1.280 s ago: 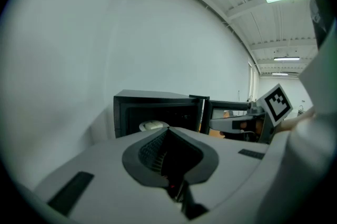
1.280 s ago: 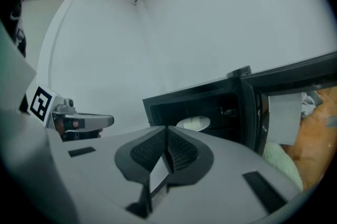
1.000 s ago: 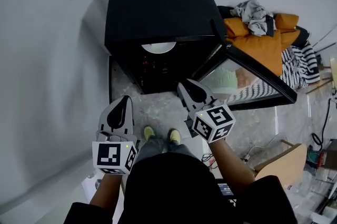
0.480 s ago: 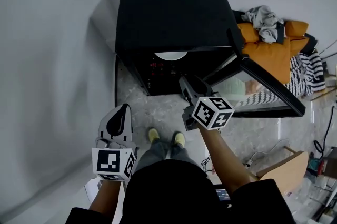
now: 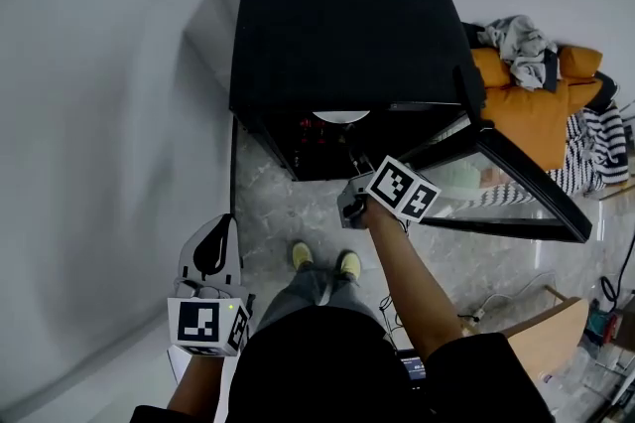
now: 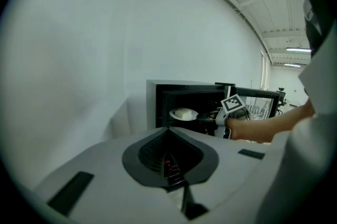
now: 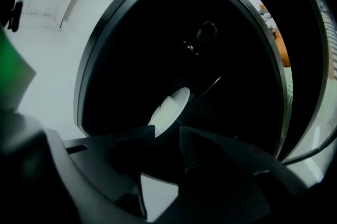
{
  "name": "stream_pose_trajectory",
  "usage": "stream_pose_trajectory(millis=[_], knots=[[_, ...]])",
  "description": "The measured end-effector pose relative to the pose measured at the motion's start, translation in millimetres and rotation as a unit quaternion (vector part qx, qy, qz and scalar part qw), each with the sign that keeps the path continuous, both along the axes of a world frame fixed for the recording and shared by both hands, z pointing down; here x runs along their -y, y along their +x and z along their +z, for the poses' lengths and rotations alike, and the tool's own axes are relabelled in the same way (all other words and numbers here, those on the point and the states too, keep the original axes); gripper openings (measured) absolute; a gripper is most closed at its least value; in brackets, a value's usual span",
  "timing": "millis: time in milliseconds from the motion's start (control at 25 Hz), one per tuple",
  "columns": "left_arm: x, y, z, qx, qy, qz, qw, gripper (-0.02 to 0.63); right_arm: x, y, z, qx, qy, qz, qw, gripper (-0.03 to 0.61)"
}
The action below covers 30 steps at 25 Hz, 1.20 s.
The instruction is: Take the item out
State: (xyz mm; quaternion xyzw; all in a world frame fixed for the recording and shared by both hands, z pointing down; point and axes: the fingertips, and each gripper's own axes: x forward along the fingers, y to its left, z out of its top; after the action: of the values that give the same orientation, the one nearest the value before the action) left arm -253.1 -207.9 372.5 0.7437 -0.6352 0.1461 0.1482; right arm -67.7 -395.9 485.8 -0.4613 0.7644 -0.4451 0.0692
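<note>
A black cabinet [image 5: 342,24] stands open, its glass door [image 5: 511,188] swung out to the right. On a shelf inside rests a white plate [image 5: 340,116] carrying a pale item [image 6: 183,112]. My right gripper [image 5: 352,175] reaches into the cabinet's mouth. Its jaws are opening, and the plate [image 7: 169,107] lies just beyond the tips with nothing pressed between them. My left gripper [image 5: 211,250] hangs low at the left, away from the cabinet, shut and empty.
Orange cushions [image 5: 531,108] with heaped clothes and a striped cloth [image 5: 598,145] lie right of the cabinet. A wooden board [image 5: 536,332] and cables [image 5: 476,312] are on the floor at the right. A white wall runs along the left.
The right gripper has moved forward into the cabinet's opening and its jaws have spread. The person has stepped closer. The left gripper has stayed low at the left.
</note>
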Motion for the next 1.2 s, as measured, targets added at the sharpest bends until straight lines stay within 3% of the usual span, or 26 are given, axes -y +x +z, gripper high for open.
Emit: stream_pose_trajectory(millis=[360, 880, 1200], knots=[[-1, -14, 0, 0.002, -0.010, -0.016, 0.9998, 0.008, 26, -5, 10, 0.082, -0.036, 0.040, 0.995, 0.155], [2, -28, 1, 0.012, -0.012, -0.021, 0.9996, 0.008, 46, -16, 19, 0.154, -0.073, 0.052, 0.984, 0.152], [4, -32, -2, 0.029, -0.012, -0.003, 0.9995, 0.008, 48, -17, 18, 0.211, -0.088, 0.061, 0.972, 0.079]])
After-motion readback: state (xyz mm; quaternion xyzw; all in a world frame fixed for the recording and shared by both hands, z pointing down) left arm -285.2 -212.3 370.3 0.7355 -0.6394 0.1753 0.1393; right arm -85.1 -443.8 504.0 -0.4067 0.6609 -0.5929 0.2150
